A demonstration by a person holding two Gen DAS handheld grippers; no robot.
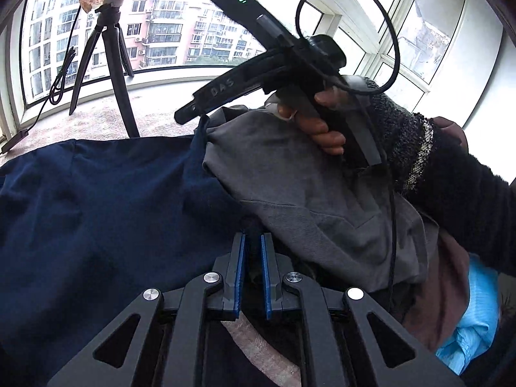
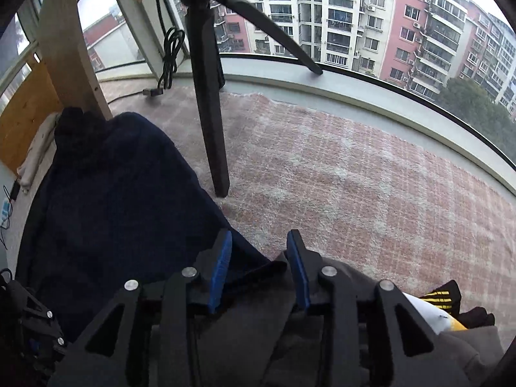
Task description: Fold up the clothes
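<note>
Left gripper [image 1: 253, 258], 6 o'clock in its own view: blue pads a narrow slot apart, dark cloth at the gap, grip not certain. Navy garment [image 1: 96, 200] fills 9 o'clock; grey garment [image 1: 290, 174] at centre to 4 o'clock, bunched under the person's hand [image 1: 319, 119] on the right gripper [image 2: 259, 258]. In the right wrist view, its jaws stand wide apart, nothing between the pads, grey cloth just beneath. Tripod [image 2: 209, 103] at 12 o'clock on the pink blanket [image 2: 371, 174].
</note>
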